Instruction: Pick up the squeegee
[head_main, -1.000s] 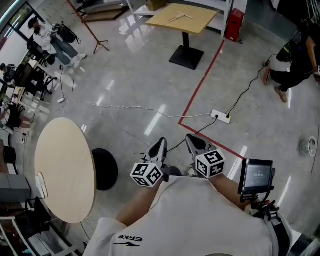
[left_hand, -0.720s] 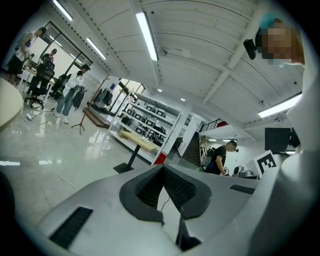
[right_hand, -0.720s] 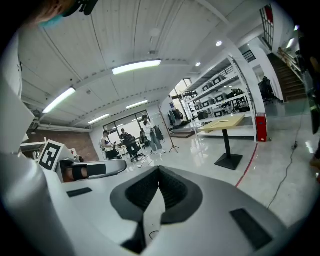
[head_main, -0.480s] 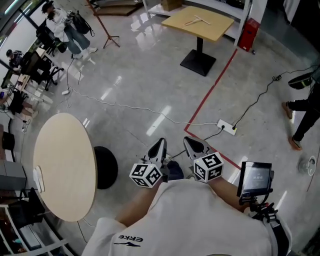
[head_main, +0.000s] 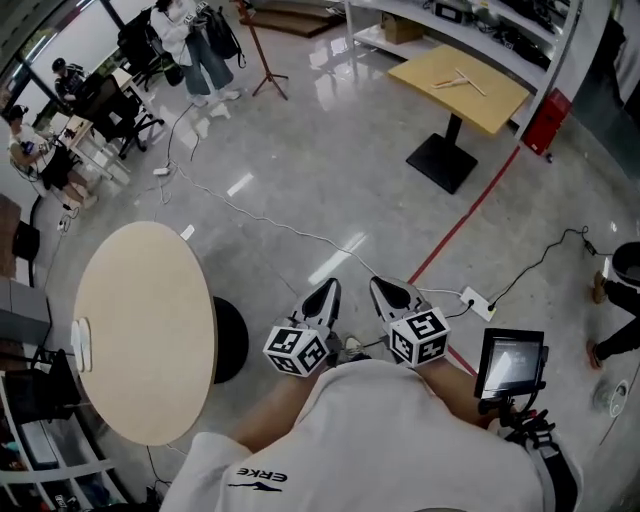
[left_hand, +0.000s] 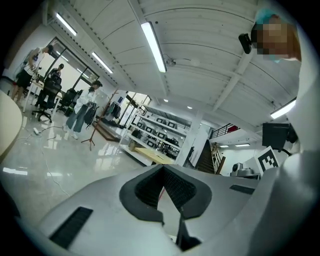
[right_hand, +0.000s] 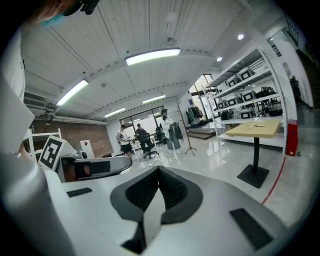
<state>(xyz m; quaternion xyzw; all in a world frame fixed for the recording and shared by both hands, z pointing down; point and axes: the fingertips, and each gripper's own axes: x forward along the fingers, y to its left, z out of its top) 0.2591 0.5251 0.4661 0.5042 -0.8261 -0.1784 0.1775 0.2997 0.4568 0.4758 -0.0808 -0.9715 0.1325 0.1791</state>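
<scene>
Approach: you're carrying left gripper (head_main: 324, 292) and right gripper (head_main: 385, 289) empty, fingers closed; next is reaching the squeegee (head_main: 462, 80) on the table (head_main: 500, 108).

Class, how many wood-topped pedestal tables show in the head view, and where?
2: a round table at the left, and a square table at the upper right. More may lie outside the frame.

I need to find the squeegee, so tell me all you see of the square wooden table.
The square table with a pale wooden top stands on one dark post and a flat black base on the glossy grey floor, beside a red floor line. A pale T-shaped tool, likely the squeegee, lies on it.
</scene>
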